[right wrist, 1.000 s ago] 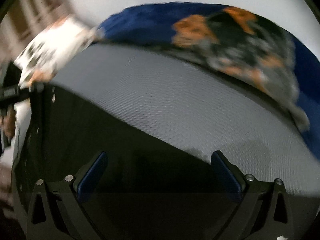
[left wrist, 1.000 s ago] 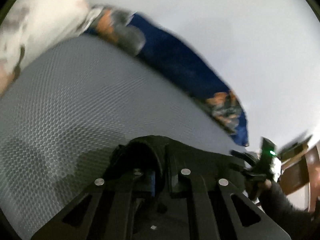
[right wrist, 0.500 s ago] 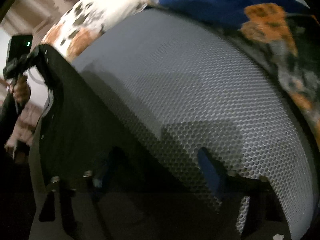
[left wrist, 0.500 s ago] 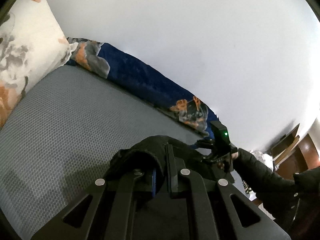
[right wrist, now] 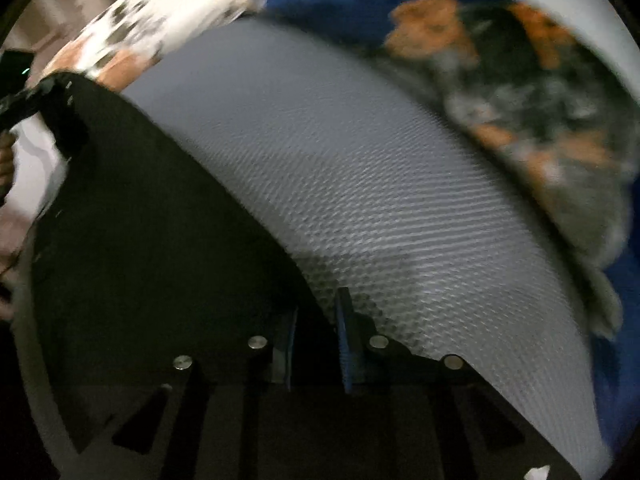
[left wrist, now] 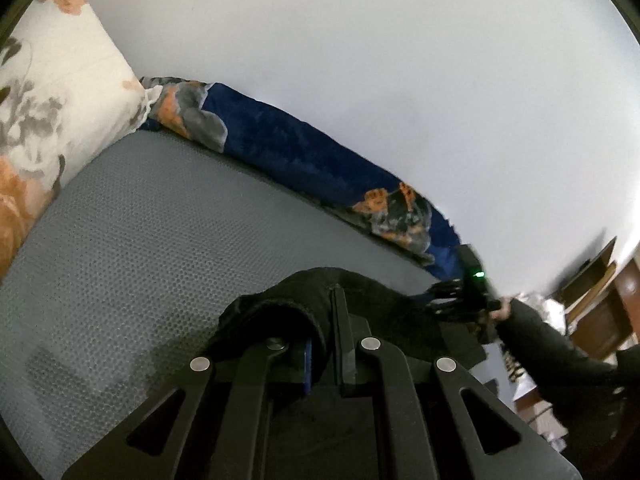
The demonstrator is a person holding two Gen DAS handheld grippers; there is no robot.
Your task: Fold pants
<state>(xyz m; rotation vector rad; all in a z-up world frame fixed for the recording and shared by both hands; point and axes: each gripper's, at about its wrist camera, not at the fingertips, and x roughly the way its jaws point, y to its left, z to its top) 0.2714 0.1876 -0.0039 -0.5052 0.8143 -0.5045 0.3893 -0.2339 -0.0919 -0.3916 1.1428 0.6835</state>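
Now, writing: none I can read.
left gripper (left wrist: 326,354): clamped on my black pants (left wrist: 360,304).
right gripper (right wrist: 316,344): closing on the pants' edge, over the bed (right wrist: 400,200).

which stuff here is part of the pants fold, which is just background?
In the job:
black pants
left gripper, shut on the pants
right gripper, jaws closing, pants edge between them
grey mesh mattress, the work surface

Just lying about:
floral pillow
blue floral blanket
wooden furniture
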